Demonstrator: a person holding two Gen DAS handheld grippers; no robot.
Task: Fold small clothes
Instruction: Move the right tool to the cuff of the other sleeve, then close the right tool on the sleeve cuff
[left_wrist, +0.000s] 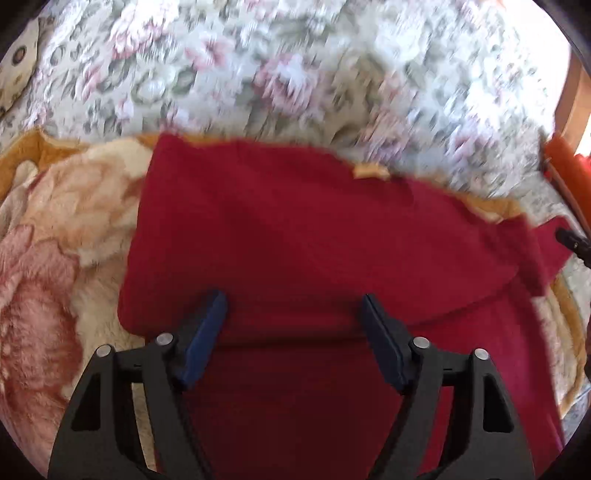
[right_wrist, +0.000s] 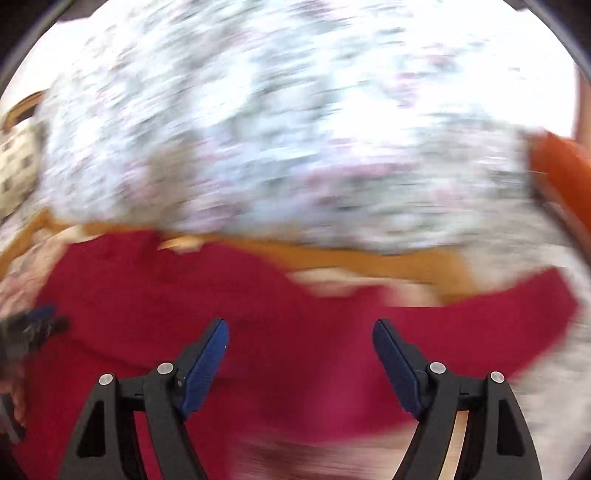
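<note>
On the blanket (left_wrist: 55, 229), a plush cream one with big pink flowers and a tan border, lies the red garment (left_wrist: 295, 229), spread mostly flat. One flap is folded over at its right side, and a narrow strip, maybe a sleeve, runs off toward the frame edge, where it gets hard to follow. The garment's near end is cut off under the left gripper (left_wrist: 293, 306), whose blue-padded fingers stand wide apart above the cloth with nothing between them.

The right gripper (right_wrist: 301, 332) also has its fingers spread, empty, over the same red garment (right_wrist: 221, 295). Its view is heavily smeared with blur, so the cloth's edges and folds there cannot be read properly; I cannot tell whether either gripper touches the fabric. At the left rim of that view a dark blurred shape with a touch of blue looks like the other gripper.

Beyond the blanket is a pale floral bedspread (left_wrist: 295, 74), sharper in the left view. An orange object (left_wrist: 565, 162) sits at the far right, mostly cut off and not identifiable.
</note>
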